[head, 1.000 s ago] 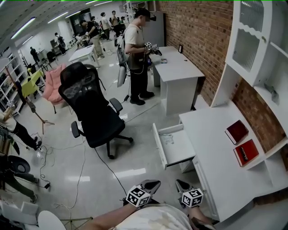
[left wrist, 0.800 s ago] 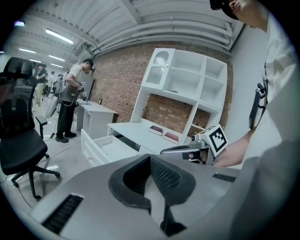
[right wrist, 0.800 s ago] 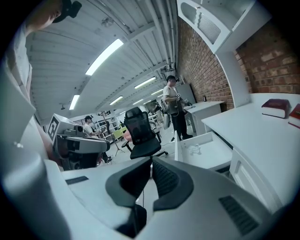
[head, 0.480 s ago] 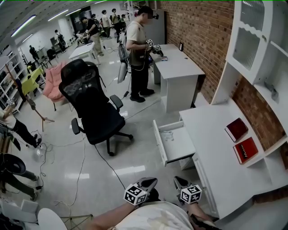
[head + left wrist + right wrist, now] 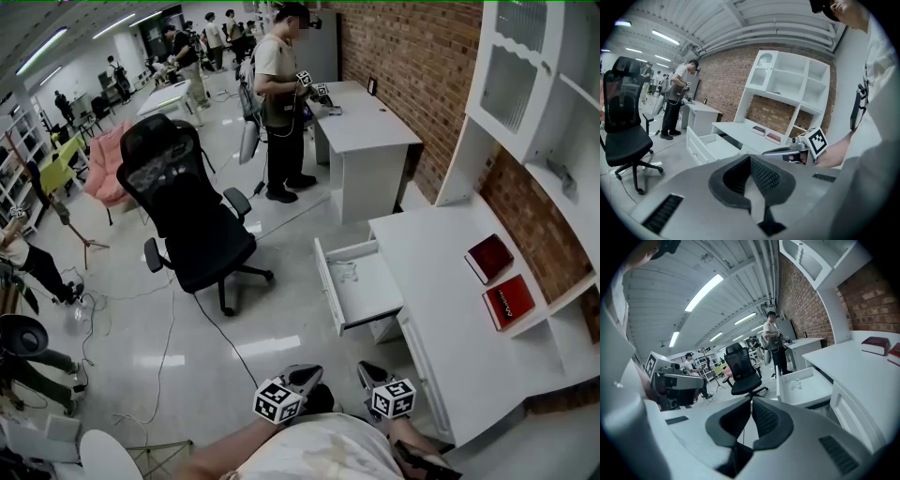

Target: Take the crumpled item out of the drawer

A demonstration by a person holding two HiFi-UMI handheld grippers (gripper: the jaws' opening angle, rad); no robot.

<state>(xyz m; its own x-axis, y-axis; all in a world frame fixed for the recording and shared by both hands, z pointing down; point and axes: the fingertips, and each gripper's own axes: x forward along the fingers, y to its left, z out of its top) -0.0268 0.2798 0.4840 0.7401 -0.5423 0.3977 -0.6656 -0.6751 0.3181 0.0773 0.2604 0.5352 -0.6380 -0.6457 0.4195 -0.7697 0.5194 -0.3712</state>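
A: Since the earlier frame the whole scene has drifted up and left in the head view. The drawer [image 5: 330,302] sits a little higher, and both grippers have risen a touch at the lower edge.

B: So the person is closing in, I'd guess. Are the grippers ready?

A: Not yet. The left gripper [image 5: 310,376] has its jaws together on nothing, and the right gripper [image 5: 367,373] is likewise closed and empty. Both are held low against the body, pointing toward the drawer and well apart from it. I judge that a carrying posture for the approach.

B: And the crumpled item [image 5: 347,274]?

A: It's a pale, wrinkled scrap on the drawer's bottom, toward its far end, just right of the frame's centre. The drawer stands pulled out from the white table [image 5: 441,281], so the item lies open from above.

B: What about the room?

A: There's a glossy pale floor [image 5: 122,319], a black office chair [image 5: 187,211] at centre-left and a brick wall [image 5: 412,66] at upper right. Two red books [image 5: 489,258] lie on the table at the right, well apart from the drawer. A person [image 5: 275,75] stands at a second table [image 5: 370,131] near the top.
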